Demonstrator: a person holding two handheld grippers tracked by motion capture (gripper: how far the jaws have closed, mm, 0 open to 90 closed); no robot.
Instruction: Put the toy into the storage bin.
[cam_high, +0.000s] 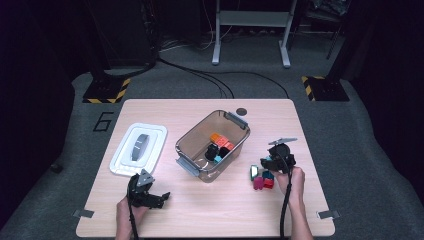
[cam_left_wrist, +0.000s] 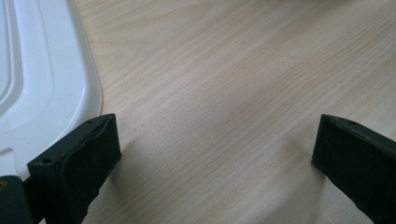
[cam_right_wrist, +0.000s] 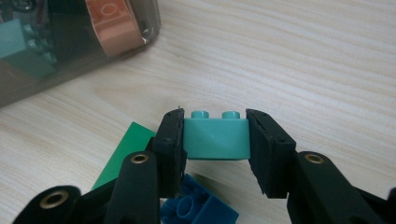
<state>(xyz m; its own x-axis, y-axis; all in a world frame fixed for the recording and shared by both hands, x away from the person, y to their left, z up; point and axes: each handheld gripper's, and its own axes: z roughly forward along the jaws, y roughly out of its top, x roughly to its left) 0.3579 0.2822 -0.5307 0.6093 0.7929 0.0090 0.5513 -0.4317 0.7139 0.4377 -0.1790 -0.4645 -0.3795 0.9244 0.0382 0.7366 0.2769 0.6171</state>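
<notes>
My right gripper is shut on a teal two-stud brick, held studs-up just above the wooden table. Under it lie a blue brick and a flat green piece. In the high view the right gripper hovers over a small heap of bricks, right of the clear brown bin. The left gripper rests near the table's front left. Its jaws stand wide open over bare wood with nothing between them.
The bin holds several bricks, among them an orange one and a teal one. Its white lid lies flat at the left, its edge close to my left jaw. A dark round mark sits behind the bin.
</notes>
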